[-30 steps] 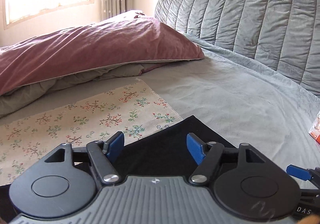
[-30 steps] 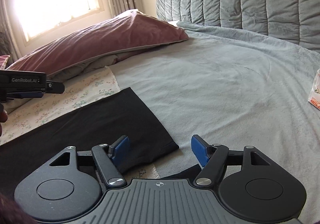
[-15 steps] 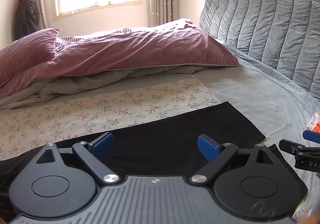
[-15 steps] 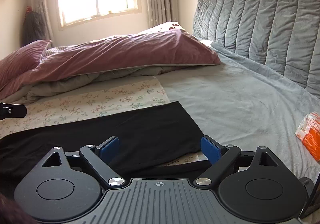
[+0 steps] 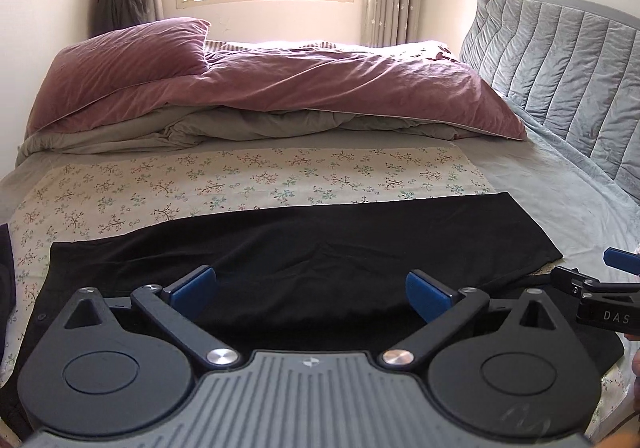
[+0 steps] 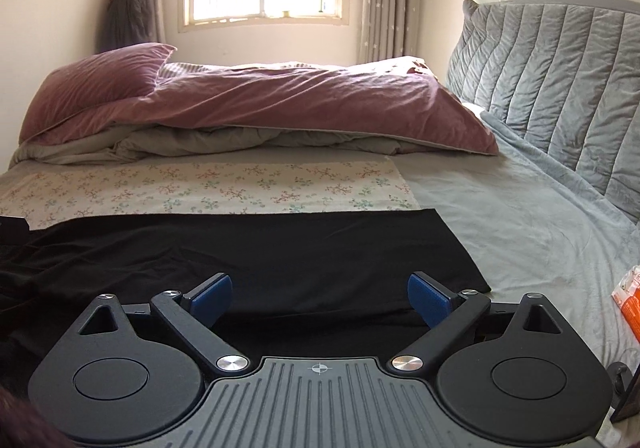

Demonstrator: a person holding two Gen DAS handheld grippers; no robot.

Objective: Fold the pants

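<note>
Black pants (image 5: 304, 244) lie flat across the near part of the bed, over a floral cloth (image 5: 248, 180); they also show in the right wrist view (image 6: 248, 248). My left gripper (image 5: 312, 288) is open and empty, held above the middle of the pants. My right gripper (image 6: 318, 294) is open and empty above the pants near their right end. The right gripper's tip (image 5: 600, 288) shows at the right edge of the left wrist view, beside the pants' right end.
A mauve duvet (image 5: 300, 88) and pillow (image 5: 120, 60) are piled at the far side of the bed. A quilted grey headboard (image 5: 568, 88) stands at the right. An orange packet (image 6: 630, 300) lies on the grey sheet (image 6: 520, 224) at the right.
Both grippers have pulled back and up and turned left, so the whole length of the pants and the window now show. Both have stayed open.
</note>
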